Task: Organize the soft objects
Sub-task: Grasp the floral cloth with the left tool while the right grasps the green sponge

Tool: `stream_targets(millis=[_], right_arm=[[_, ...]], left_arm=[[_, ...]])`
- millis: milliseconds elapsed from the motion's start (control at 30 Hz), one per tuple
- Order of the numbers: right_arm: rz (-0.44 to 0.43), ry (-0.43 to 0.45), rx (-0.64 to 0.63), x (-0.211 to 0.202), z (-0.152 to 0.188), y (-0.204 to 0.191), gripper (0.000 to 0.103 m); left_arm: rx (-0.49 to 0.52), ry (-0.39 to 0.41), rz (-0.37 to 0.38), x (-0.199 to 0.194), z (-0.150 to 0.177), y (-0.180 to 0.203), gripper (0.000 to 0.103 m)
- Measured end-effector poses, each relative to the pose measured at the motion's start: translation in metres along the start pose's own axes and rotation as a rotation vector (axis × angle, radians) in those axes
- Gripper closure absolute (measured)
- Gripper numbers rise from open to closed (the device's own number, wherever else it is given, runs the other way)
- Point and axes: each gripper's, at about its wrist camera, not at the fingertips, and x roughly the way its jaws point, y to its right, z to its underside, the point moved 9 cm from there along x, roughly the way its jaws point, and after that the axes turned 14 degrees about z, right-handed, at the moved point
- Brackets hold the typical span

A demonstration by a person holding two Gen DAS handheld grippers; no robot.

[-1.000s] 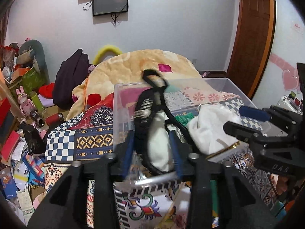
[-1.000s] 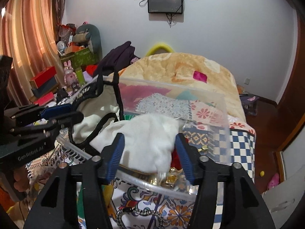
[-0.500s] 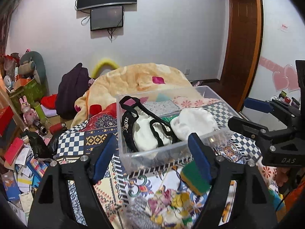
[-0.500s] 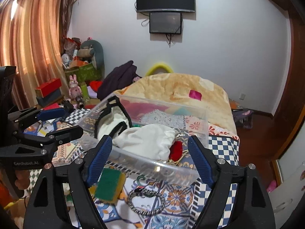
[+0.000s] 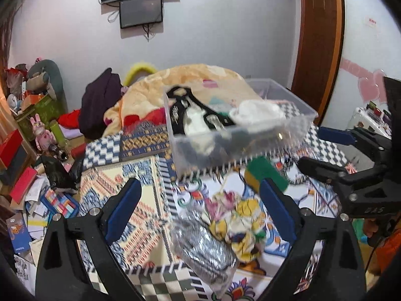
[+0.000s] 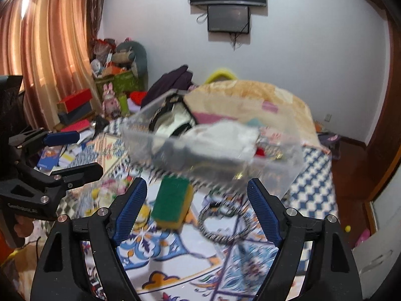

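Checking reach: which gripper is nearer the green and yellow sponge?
Right. The right gripper frames the sponge; the left gripper sits beside it, over a silver pouch.

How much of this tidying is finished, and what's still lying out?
Done: a white cloth and a black-strapped bag lie in the clear bin. In hand: nothing; the left gripper is opening and the right gripper is open, both empty. Left on the bed: the green sponge, a floral cloth, a silvery bag and a beaded loop.
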Motion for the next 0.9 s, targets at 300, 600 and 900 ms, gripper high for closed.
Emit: stream_targets(millis=[300,600,900], right_arm=[[-0.052,-0.083,-0.02,0.02,0.026,-0.019,0.035],[-0.091,-0.135,-0.036,0.03,0.04,-0.03,0.073],[-0.103,-0.089,0.002,0.015,0.031,-0.021,0.074]], left_arm=[[-0.024,-0.046,0.034,0.016,0.032,0.003,0.026],[-0.027,-0.06,0.07,0.024,0.043,0.008,0.063],[-0.027,-0.05,0.075,0.018,0.038,0.009,0.084]])
